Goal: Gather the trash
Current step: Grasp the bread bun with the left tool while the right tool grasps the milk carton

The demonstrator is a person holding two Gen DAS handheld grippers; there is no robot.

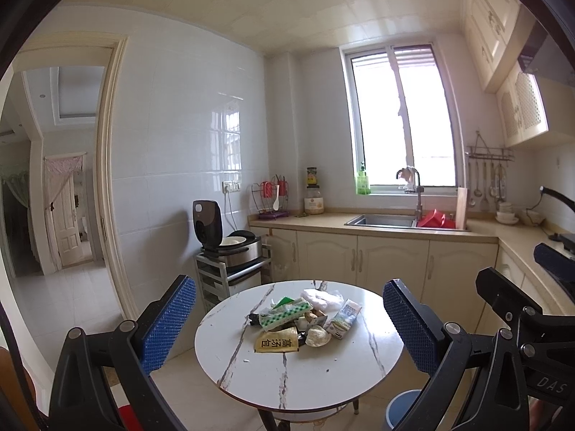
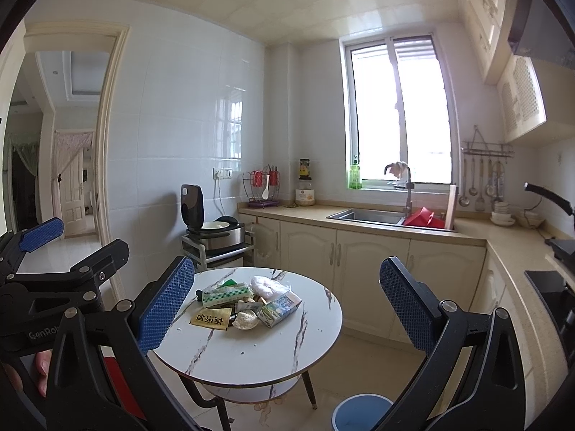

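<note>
Left gripper [image 1: 289, 318] was held spread wide with nothing between the blue pads; right gripper [image 2: 282, 300] was likewise released and empty. Both were kept raised above and short of the round marble table [image 1: 305, 373], not touching it. The trash pile [image 1: 302, 323] was heaped near the table's centre, seen at about 12 o'clock from the left gripper, straight ahead and below. From the right gripper the pile lay at about 11 o'clock, slightly left of its midline. The left gripper was judged somewhat better lined up; which was nearer could not be told.

A blue bin [image 2: 361, 413] was seen on the floor at about 5 o'clock from the table, closer to the right gripper's side.

Within the pile: a milk carton [image 2: 278, 309] at the 3 o'clock edge, its long axis running from near-left to far-right; a green-white packet [image 2: 226, 294] at 10 o'clock, lying roughly crosswise; a yellow sachet [image 2: 212, 318] at 7 o'clock, flat and nearest the grippers; a crumpled white lump [image 2: 245, 319] just beside it. No piece had yet been collected.
</note>
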